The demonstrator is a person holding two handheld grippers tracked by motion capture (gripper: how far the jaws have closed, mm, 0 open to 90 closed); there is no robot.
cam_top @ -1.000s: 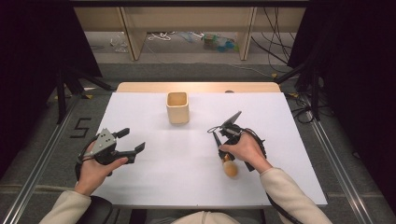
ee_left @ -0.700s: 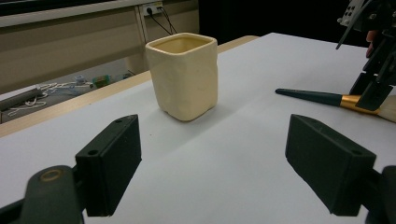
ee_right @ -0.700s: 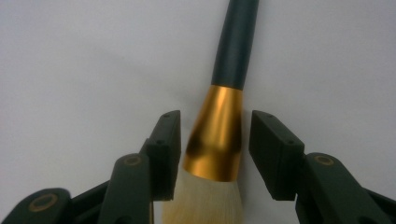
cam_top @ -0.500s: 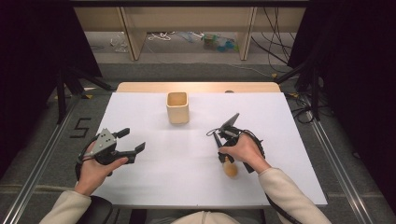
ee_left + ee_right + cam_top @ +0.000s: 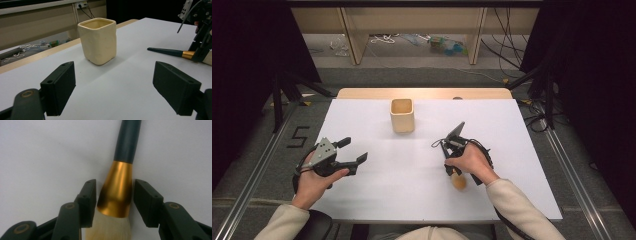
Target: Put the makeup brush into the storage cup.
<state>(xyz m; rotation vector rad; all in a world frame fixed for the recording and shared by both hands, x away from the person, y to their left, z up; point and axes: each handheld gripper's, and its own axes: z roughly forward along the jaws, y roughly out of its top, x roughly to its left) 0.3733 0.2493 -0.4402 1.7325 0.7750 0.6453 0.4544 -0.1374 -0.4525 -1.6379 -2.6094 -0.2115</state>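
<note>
Two grippers work over a white surface (image 5: pixel 412 190) in the high view, with a cream cup (image 5: pixel 402 115) standing upright toward its far edge. The left gripper (image 5: pixel 353 152) is held well to the left of the cup and nearer the person, above the surface, its jaws spread wide with nothing between them. The right gripper (image 5: pixel 451 165) is well to the right of the cup and also nearer the person, pointing down at a brush (image 5: pixel 458 181) whose pale bristle head shows just beside the hand.

Seen from the left gripper view, the cup (image 5: pixel 98 40) stands ahead between the two black jaws, well apart from both, and they are wide open and empty. To the right of the cup the brush (image 5: pixel 172 52) lies flat on the surface, its dark handle pointing toward the cup and its gold collar at the right gripper (image 5: pixel 200 53).

In the right gripper view, the brush (image 5: pixel 117 190) lies lengthwise between the jaws, dark handle away from the camera, gold collar in the middle, pale bristles nearest. The jaws have just been closing and stand on either side of the collar. The left one looks to be touching or nearly touching it, while a thin gap shows at the right one, so they are not yet clamped on it.
</note>
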